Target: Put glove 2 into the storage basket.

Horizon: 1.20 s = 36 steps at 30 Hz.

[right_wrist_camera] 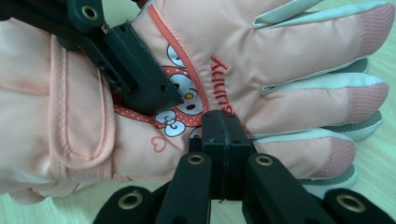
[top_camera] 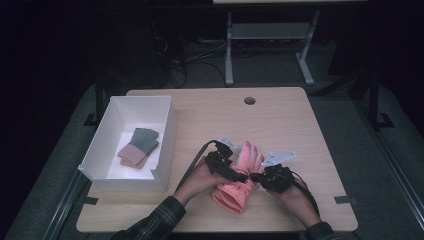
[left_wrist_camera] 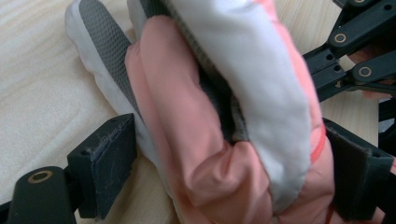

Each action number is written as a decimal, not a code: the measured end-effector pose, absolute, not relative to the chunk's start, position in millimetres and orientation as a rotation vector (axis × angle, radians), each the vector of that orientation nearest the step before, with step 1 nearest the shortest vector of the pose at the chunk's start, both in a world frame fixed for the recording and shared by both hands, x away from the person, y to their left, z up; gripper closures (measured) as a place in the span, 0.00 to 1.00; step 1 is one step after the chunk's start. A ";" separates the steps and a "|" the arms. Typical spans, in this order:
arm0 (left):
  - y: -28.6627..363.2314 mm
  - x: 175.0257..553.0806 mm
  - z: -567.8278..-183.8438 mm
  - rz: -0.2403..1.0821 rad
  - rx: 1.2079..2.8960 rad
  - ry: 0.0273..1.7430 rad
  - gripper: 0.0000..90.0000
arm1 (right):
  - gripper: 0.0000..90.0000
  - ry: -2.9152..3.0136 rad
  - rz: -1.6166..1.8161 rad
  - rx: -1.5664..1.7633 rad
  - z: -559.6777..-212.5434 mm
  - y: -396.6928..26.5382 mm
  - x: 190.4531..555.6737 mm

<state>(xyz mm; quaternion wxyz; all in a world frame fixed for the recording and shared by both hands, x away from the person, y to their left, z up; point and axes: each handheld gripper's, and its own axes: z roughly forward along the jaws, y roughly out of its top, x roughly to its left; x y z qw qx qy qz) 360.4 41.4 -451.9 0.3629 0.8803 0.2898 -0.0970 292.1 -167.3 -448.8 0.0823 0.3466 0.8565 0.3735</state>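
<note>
While grippers flank pink gloves [top_camera: 239, 177], wooden table [top_camera: 280, 115]

Laboratory recording bay: pale wooden table [top_camera: 280, 115] on grey carpet, dark surroundings, loose cables [top_camera: 172, 62] and a metal stand frame [top_camera: 267, 32] on the floor behind

The pink glove's [left_wrist_camera: 224, 140] cuff runs off the left gripper view's bottom edge.

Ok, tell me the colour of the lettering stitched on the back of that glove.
Red-orange lettering on the pale pink glove, clearest in the right gripper view.
</note>
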 end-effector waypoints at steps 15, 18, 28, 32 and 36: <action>38.3 364.3 -460.0 -0.366 2.265 0.763 0.16 | 1.00 2.567 1.116 1.037 -453.4 -166.8 292.8; 38.1 365.5 -460.7 -0.411 2.251 0.758 0.23 | 1.00 2.572 1.116 1.042 -453.7 -167.3 293.1; 42.1 368.8 -461.3 -0.470 2.226 0.734 0.56 | 1.00 2.582 1.147 1.059 -454.7 -171.5 294.8; 45.5 370.9 -461.7 -0.489 2.205 0.746 0.65 | 0.88 2.579 1.202 1.037 -449.3 -178.7 292.6; 47.5 371.5 -460.1 -0.503 2.178 0.749 0.67 | 0.67 2.522 1.254 1.052 -439.4 -185.7 283.8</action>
